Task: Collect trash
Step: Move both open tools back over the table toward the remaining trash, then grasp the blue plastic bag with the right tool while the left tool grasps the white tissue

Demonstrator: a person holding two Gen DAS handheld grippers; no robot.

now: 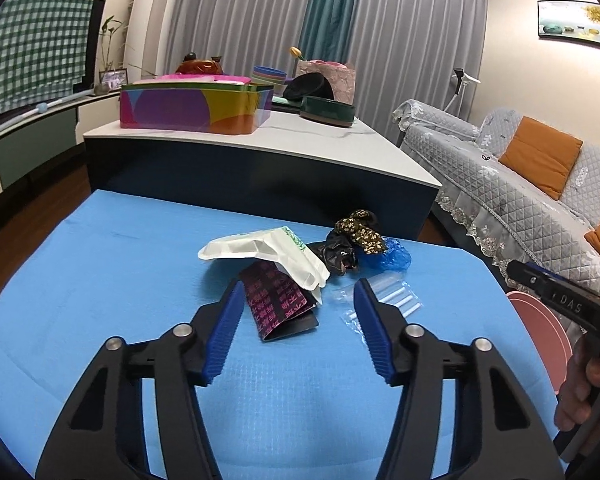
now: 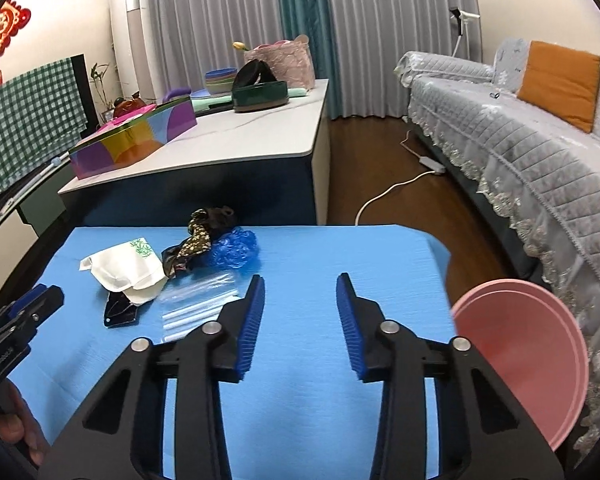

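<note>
Trash lies clustered on the blue desk [image 1: 100, 264], toward its far edge. Items observed: a white paper wrapper [image 1: 268, 250] with green print; a dark packet with pink pattern [image 1: 278, 300] partly tucked under the wrapper's near side; a clear plastic bag holding white sticks [image 1: 396, 298] at 3 o'clock of that packet; a crumpled black bag [image 1: 336, 254]; a floral-patterned dark scrap [image 1: 360, 228] on top of it; a blue crinkled plastic piece [image 1: 394, 258] at 3 o'clock of the black bag.

Left gripper [image 1: 298, 292]: fingers about half open, nothing held. The patterned packet sits between the tips; the left finger [image 1: 224, 332] is close beside its edge, contact cannot be confirmed. The right finger overlaps the clear bag in view.

Right gripper [image 2: 300, 288]: fingers partly open, empty, over bare desk. Its left finger [image 2: 252, 320] overlaps the clear bag's near corner in view; the trash is at 10 o'clock of the tips.

Surroundings: a pink basin [image 2: 528, 356] off the desk's right edge; a white-topped counter [image 2: 260, 136] behind the desk with a multicoloured box [image 2: 132, 144]; a grey quilted sofa [image 2: 520, 140] at 2 o'clock.
</note>
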